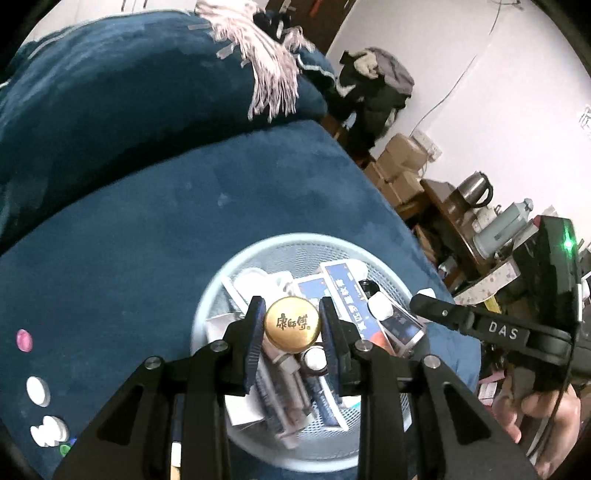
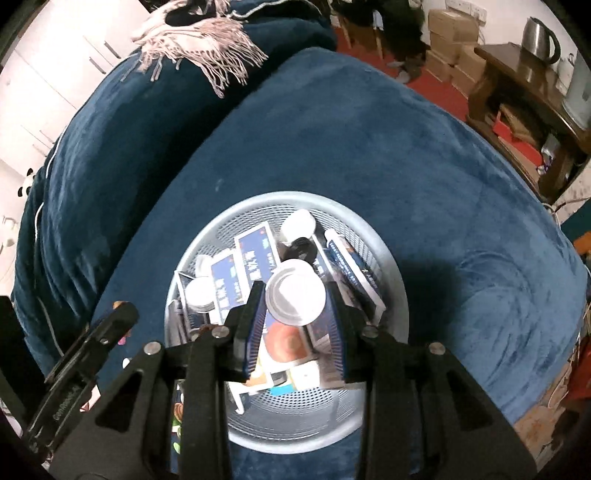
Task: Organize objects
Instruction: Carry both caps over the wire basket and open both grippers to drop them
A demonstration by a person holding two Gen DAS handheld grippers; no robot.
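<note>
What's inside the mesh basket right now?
Basket holds blue boxes, white caps and a black lid. The grippers' gold cap and silver lid cover the middle.

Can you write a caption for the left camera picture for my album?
Left gripper holds a gold bottle cap above a basket of boxes.

Lived-in home bedroom, dark blue plush blanket (image 2: 351,147) covering a bed, pink fringed woven scarf (image 2: 207,40) tossed on it, stacked brown cardboard boxes (image 1: 399,166) along a white wall, steel electric kettle (image 2: 539,35) on a dark wooden surface (image 2: 524,81)
</note>
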